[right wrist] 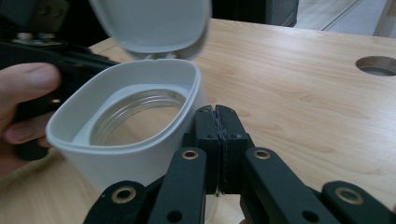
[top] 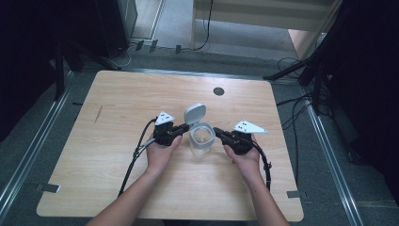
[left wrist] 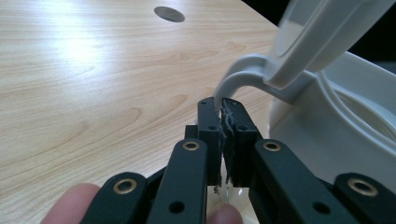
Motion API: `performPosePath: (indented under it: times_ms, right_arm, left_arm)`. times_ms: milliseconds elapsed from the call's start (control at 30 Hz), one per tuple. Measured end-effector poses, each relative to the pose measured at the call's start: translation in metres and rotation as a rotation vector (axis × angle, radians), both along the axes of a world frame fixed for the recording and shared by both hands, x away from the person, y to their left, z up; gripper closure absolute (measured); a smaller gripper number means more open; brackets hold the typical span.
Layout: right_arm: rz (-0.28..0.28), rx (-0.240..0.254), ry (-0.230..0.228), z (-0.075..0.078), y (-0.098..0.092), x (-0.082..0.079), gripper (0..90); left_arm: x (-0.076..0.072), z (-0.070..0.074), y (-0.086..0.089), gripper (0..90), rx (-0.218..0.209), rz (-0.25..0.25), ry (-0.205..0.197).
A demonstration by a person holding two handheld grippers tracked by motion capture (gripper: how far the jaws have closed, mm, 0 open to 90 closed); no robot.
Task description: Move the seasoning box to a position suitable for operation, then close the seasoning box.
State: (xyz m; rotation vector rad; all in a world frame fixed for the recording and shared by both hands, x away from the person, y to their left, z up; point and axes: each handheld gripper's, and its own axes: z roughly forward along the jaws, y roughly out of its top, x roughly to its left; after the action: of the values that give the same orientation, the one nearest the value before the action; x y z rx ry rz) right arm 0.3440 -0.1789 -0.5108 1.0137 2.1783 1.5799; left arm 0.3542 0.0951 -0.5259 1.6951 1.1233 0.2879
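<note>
Flip-top container (top: pixel 202 137) sits mid-table between both grippers, its hinged lid (top: pixel 194 113) standing open and tilted up at the far side. We see the left gripper (left wrist: pixel 221 103) clenched on the lid's curved grey tab (left wrist: pixel 236 78). The right gripper (right wrist: pixel 216 110) has its jaws pressed together, apparently empty, just beside the container's right wall, so we judge the left the working hand.

White container (top: pixel 202 137), black tools, pale wood-grain table (top: pixel 117 122).
</note>
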Motion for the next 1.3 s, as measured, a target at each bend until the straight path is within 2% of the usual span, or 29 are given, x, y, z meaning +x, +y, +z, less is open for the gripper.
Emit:
performPosePath:
  times_ms: [133,233,300,367,400,467,500,533,567,600,633,667,733,800,867,933,1000,1067,1133,1233,1300]
  right_arm:
    - [-0.006,0.000,-0.008,-0.001,0.007,-0.014,89.2]
    - [-0.014,0.019,0.008,-0.001,0.013,-0.024,89.1]
    - [-0.006,0.029,0.018,-0.002,0.016,-0.027,87.6]
    - [-0.012,-0.010,-0.013,0.000,0.019,-0.030,87.8]
    - [-0.026,-0.029,-0.030,0.001,0.019,-0.030,88.6]
    - [-0.051,-0.021,-0.024,0.004,0.015,-0.025,90.0]
    - [-0.067,-0.010,-0.021,0.005,0.012,-0.020,90.0]
    - [-0.089,0.008,-0.004,0.009,0.007,-0.011,90.0]
    - [-0.089,0.008,-0.004,0.009,0.007,-0.011,90.0]
    - [-0.093,0.014,-0.001,0.011,0.006,-0.007,90.0]
    - [-0.098,0.017,-0.011,0.014,0.006,-0.002,90.0]
    - [-0.093,0.016,-0.012,0.017,0.006,0.002,90.0]
    - [-0.087,0.013,-0.020,0.024,0.009,0.010,90.0]
    - [-0.081,0.016,-0.029,0.030,0.012,0.017,90.0]
    - [-0.089,0.029,-0.026,0.036,0.015,0.024,90.0]
    - [-0.081,0.045,-0.018,0.041,0.018,0.030,90.0]
    - [-0.067,0.040,-0.019,0.046,0.023,0.036,90.0]
    - [-0.052,0.036,-0.025,0.051,0.027,0.039,90.0]
    - [-0.045,0.042,-0.032,0.055,0.030,0.041,90.0]
    - [-0.018,0.087,-0.021,0.060,0.032,0.040,90.0]
    - [0.007,0.069,-0.031,0.063,0.034,0.036,90.0]
  left_arm:
    - [-0.002,0.001,0.002,87.1,0.009,-0.003,-0.006]
    - [-0.006,0.001,0.005,87.0,0.008,-0.001,-0.013]
    - [-0.012,0.002,0.016,86.8,0.005,-0.002,-0.023]
    - [-0.019,0.001,0.028,85.0,-0.003,0.001,-0.032]
    - [-0.025,0.000,0.037,83.1,-0.010,0.000,-0.034]
    - [-0.038,-0.003,0.057,76.5,-0.025,0.004,-0.045]
    - [-0.045,-0.005,0.069,69.0,-0.027,0.015,-0.051]
    - [-0.053,-0.007,0.082,57.7,-0.039,0.029,-0.053]
    - [-0.058,-0.008,0.093,57.7,-0.047,0.037,-0.054]
    - [-0.068,-0.011,0.110,51.3,-0.046,0.076,-0.056]
    - [-0.076,-0.014,0.124,41.2,-0.031,0.105,-0.054]
    - [-0.084,-0.016,0.138,36.8,-0.015,0.133,-0.053]
    - [-0.100,-0.022,0.165,29.7,0.013,0.191,-0.061]
    - [-0.113,-0.023,0.189,23.7,0.006,0.252,-0.049]
    - [-0.127,-0.021,0.209,22.6,0.044,0.312,-0.073]
    - [-0.135,-0.021,0.220,22.9,0.048,0.336,-0.085]
    - [-0.140,-0.024,0.228,23.2,0.033,0.355,-0.080]
    - [-0.140,-0.026,0.230,25.0,-0.013,0.361,-0.087]
    - [-0.139,-0.026,0.228,27.1,0.002,0.361,-0.097]
    - [-0.138,-0.026,0.223,27.4,0.029,0.349,-0.102]
    - [-0.137,-0.026,0.224,28.0,0.025,0.350,-0.102]
